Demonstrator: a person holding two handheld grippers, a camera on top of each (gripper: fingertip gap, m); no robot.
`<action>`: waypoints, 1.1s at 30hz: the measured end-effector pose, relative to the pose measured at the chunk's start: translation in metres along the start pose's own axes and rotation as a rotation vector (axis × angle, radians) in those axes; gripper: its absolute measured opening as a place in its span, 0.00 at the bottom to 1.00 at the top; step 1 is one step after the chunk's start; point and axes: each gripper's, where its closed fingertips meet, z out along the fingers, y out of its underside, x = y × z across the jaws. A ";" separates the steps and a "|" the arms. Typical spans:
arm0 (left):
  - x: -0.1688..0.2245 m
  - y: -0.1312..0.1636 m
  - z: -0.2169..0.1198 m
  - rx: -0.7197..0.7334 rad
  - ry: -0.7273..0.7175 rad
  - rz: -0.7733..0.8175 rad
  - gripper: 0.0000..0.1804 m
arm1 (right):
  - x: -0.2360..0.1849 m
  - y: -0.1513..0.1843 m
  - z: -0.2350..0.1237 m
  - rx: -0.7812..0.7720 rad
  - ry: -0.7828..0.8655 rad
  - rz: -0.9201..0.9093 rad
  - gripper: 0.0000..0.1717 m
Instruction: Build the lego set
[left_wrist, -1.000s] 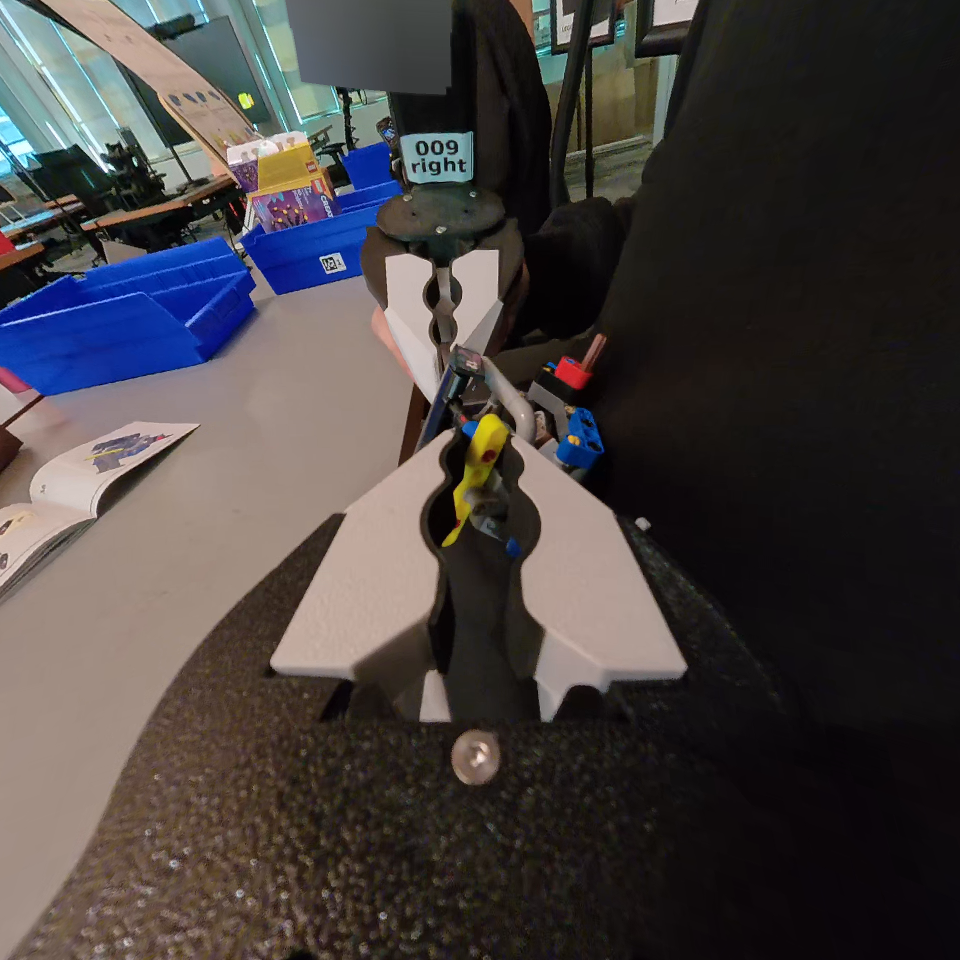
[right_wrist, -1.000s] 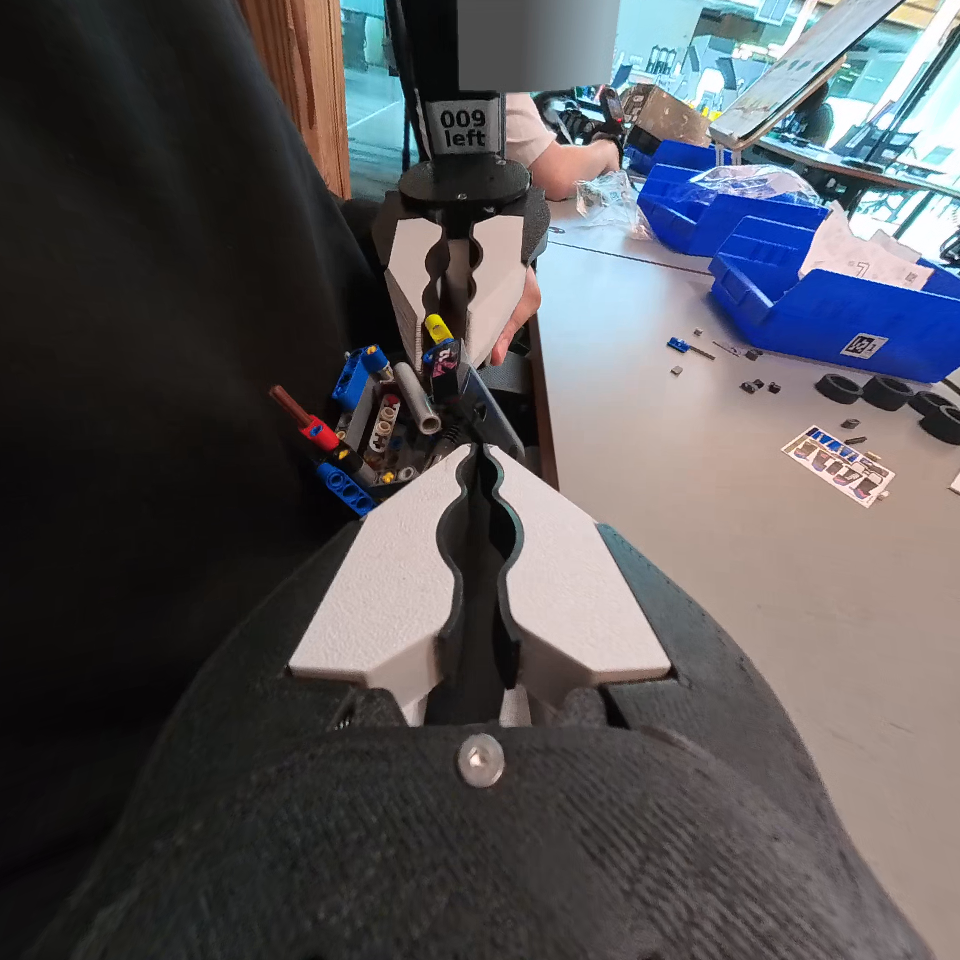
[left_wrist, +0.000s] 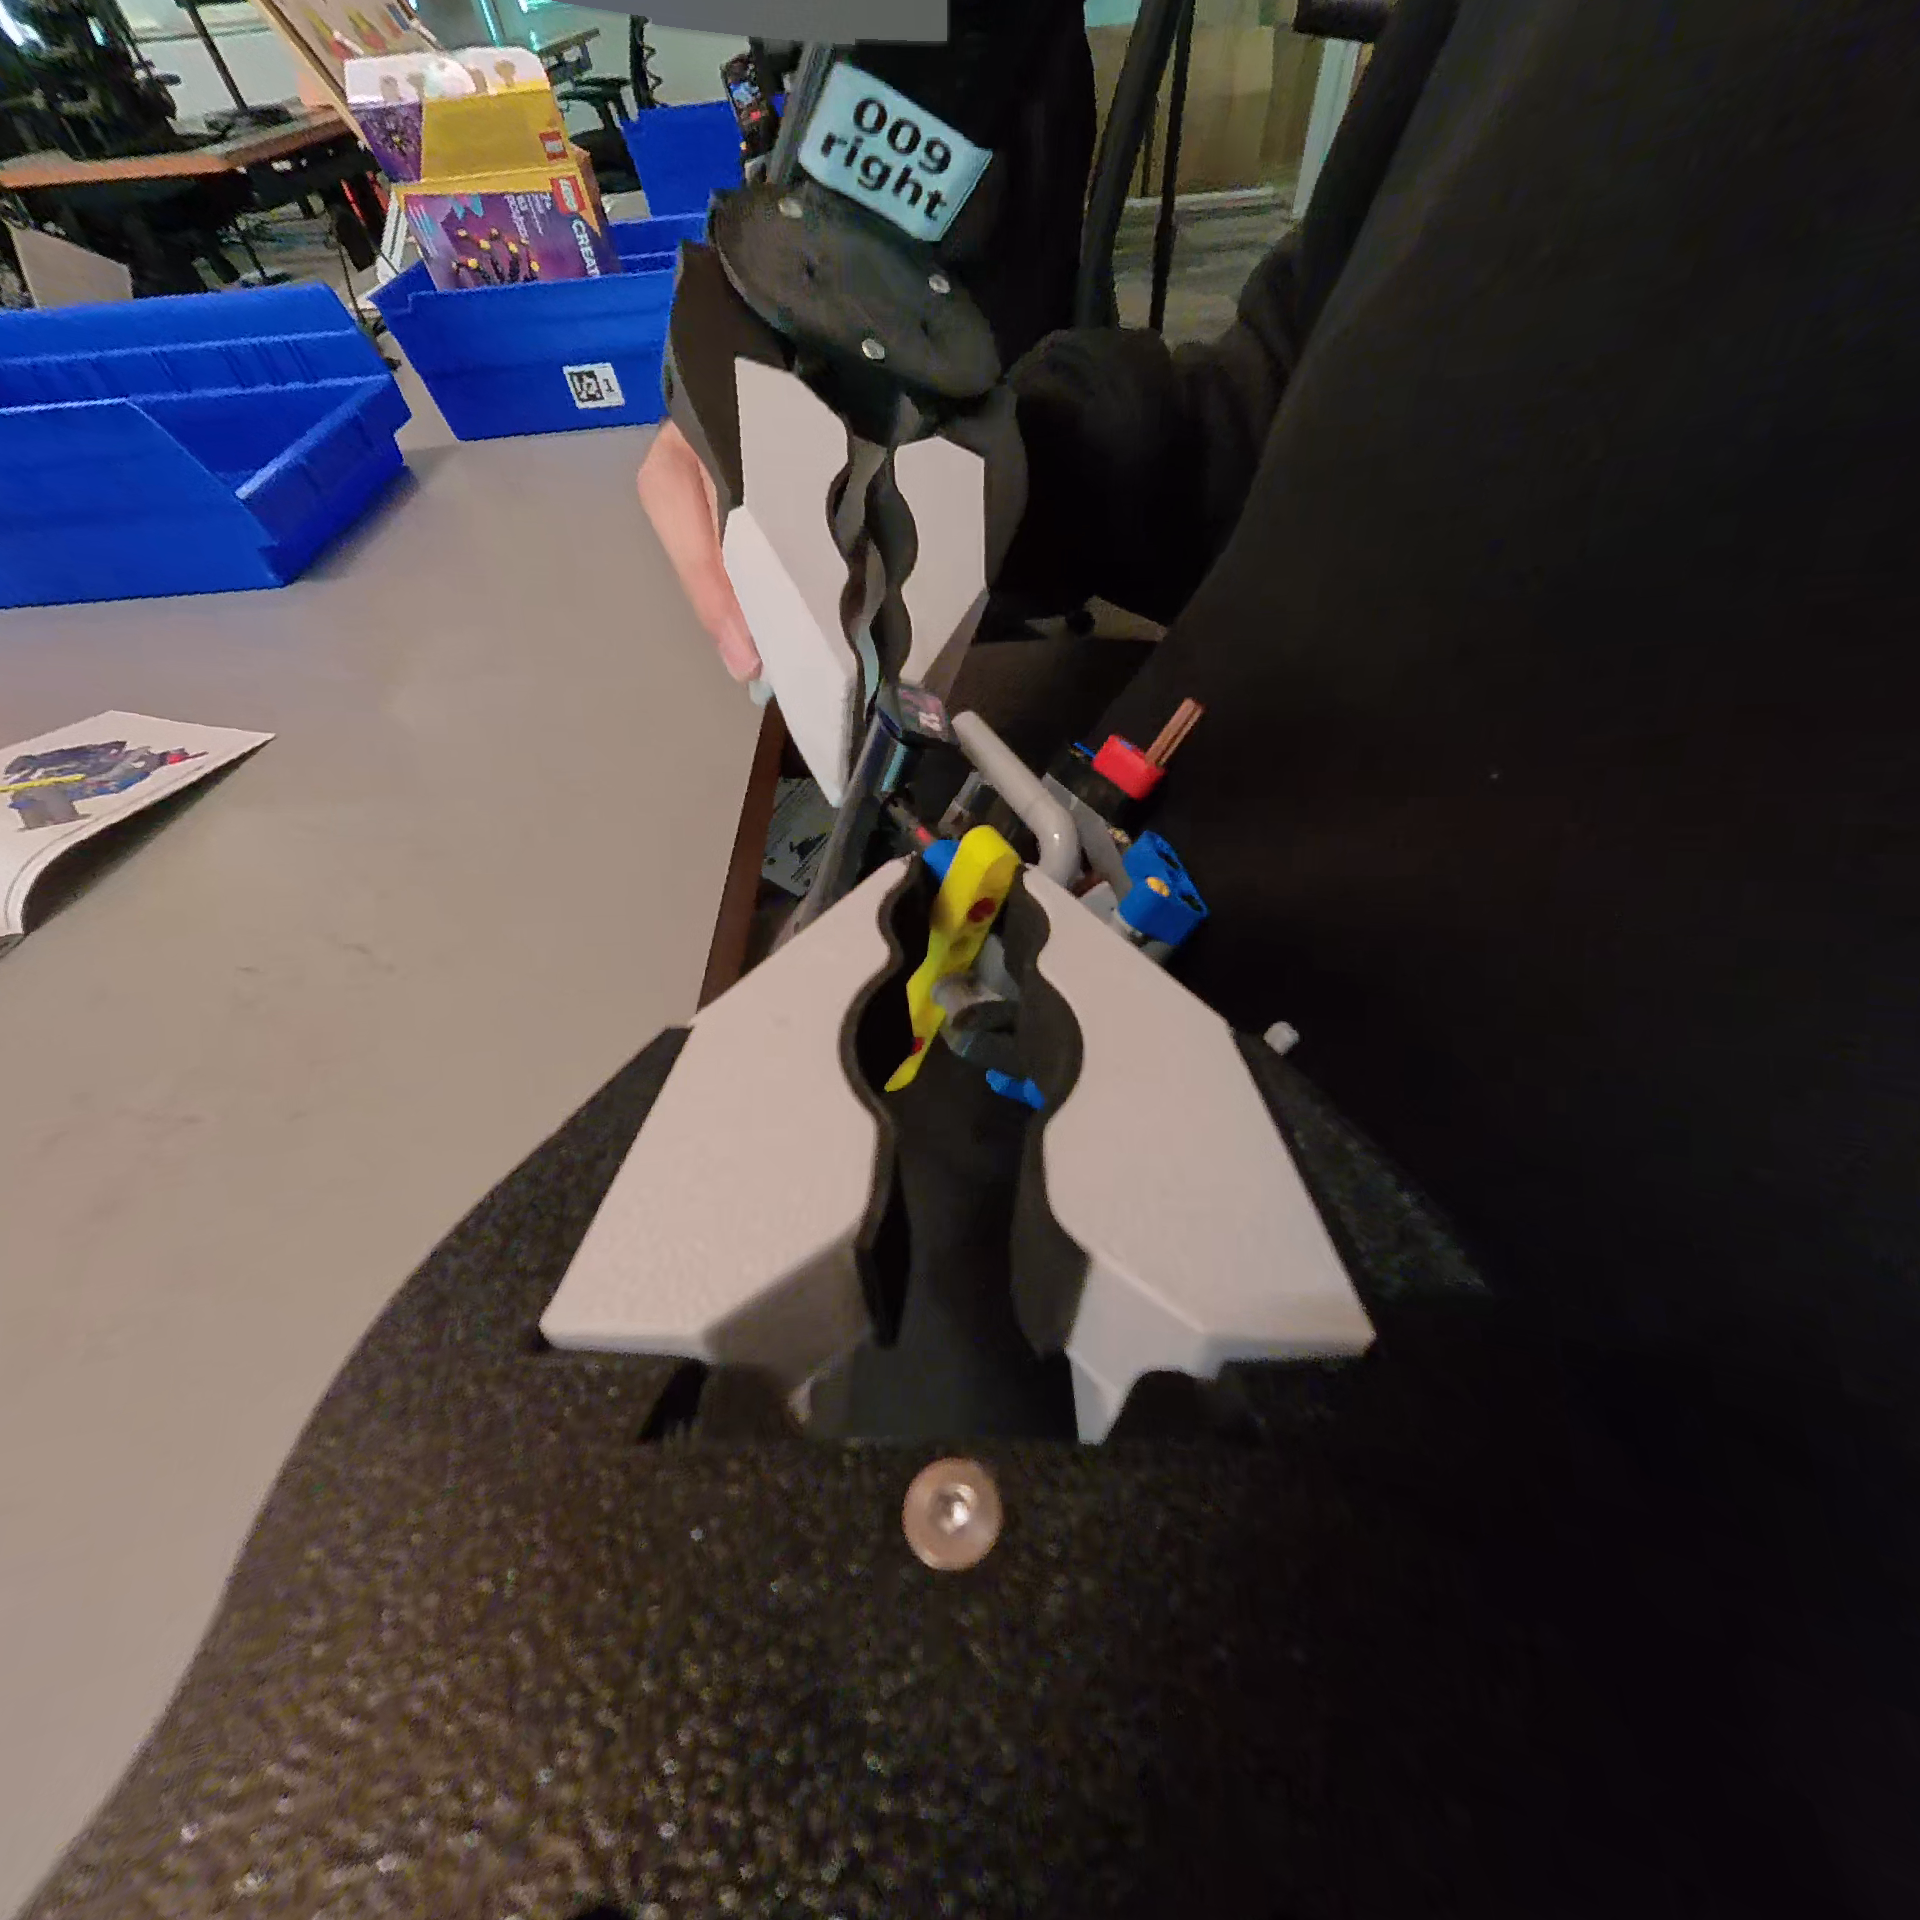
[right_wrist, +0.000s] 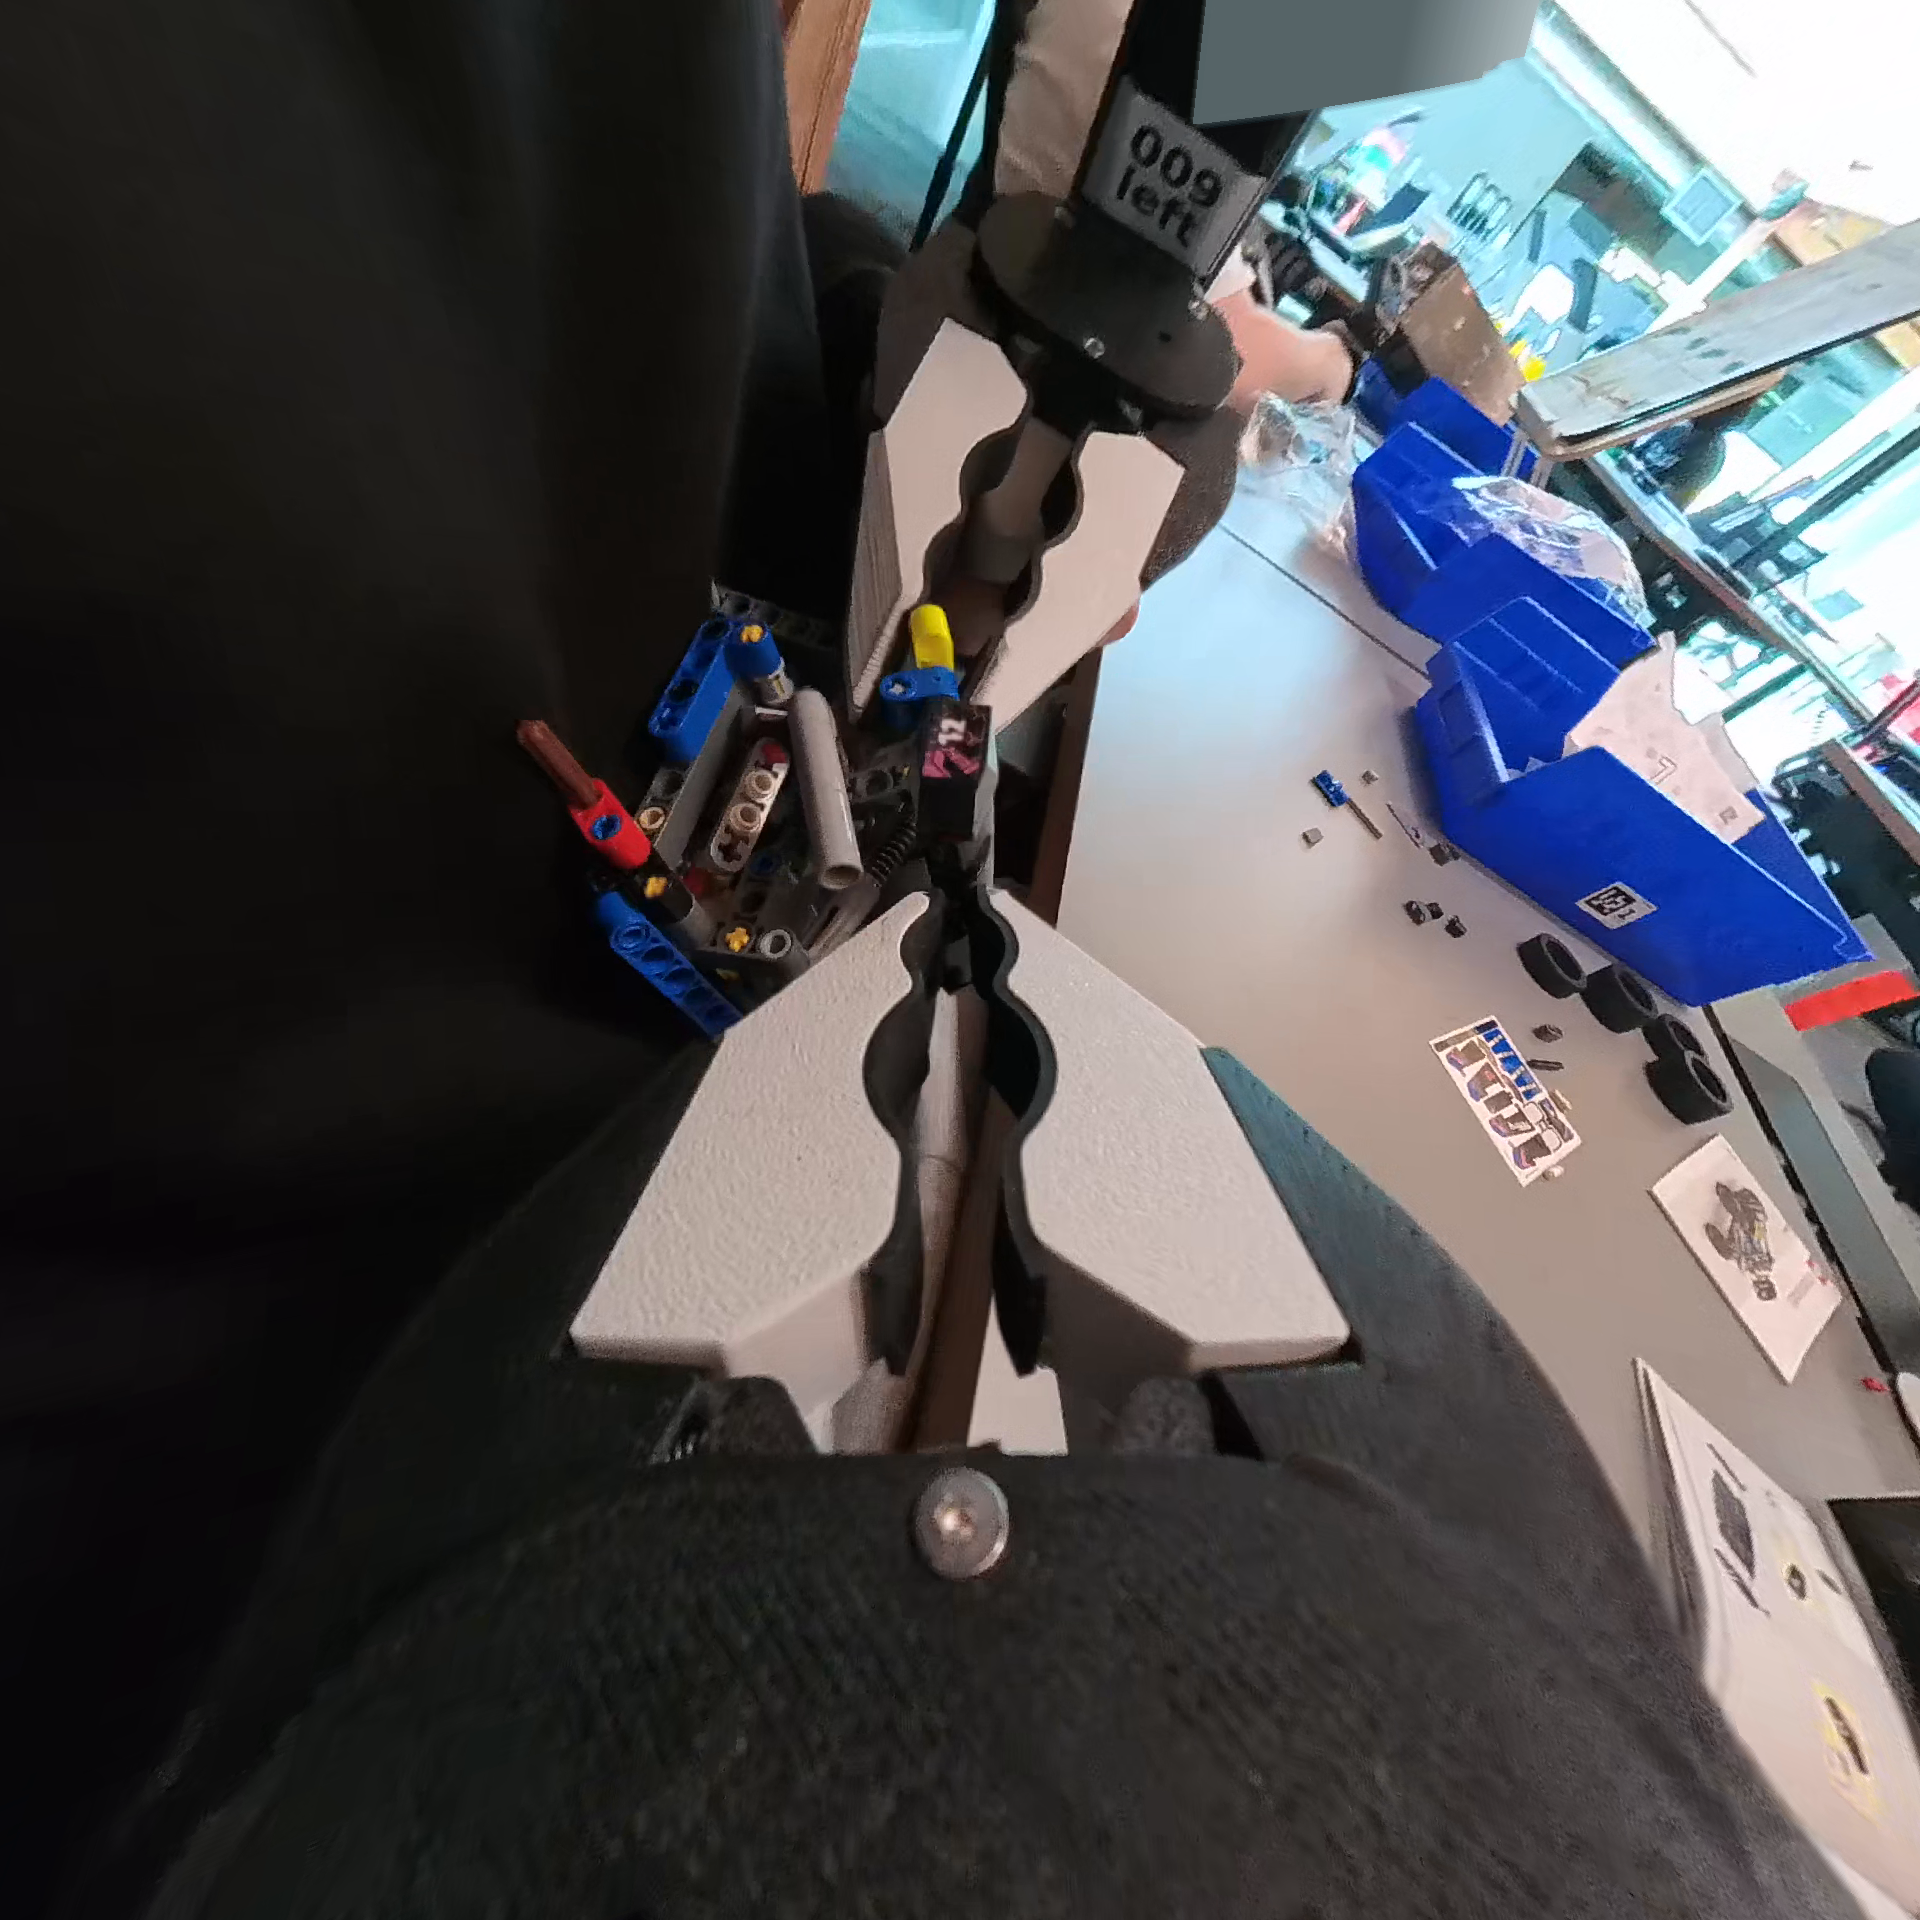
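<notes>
The left hand-held gripper (left_wrist: 961, 883) is pinching the yellow piece (left_wrist: 961, 925) of a toy-brick model (right_wrist: 769, 821); the right hand-held gripper (right_wrist: 961, 914) is clamping the model's black end beside the counter (left_wrist: 364, 831) edge.

Looks like a lab or maker workshop set up for brick-model building. Grey worktop (right_wrist: 1247, 831) right of the fingers carries blue parts bins (right_wrist: 1621, 831), loose black tyres (right_wrist: 1621, 997), a sticker sheet (right_wrist: 1507, 1101) and instruction booklets (left_wrist: 94, 790). Boxed building sets (left_wrist: 499, 208) stand in a bin (left_wrist: 530, 332) beyond. More desks and large windows behind.
</notes>
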 end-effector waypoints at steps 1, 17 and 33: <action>0.000 0.000 0.000 -0.003 0.000 0.000 0.07 | -0.001 0.000 0.000 -0.013 -0.011 -0.012 0.00; 0.000 -0.007 -0.004 0.102 0.003 -0.061 0.07 | 0.004 -0.010 -0.005 0.149 0.170 0.067 0.03; 0.000 -0.011 -0.004 0.113 -0.005 -0.037 0.07 | 0.002 -0.018 -0.010 0.184 0.141 0.060 0.07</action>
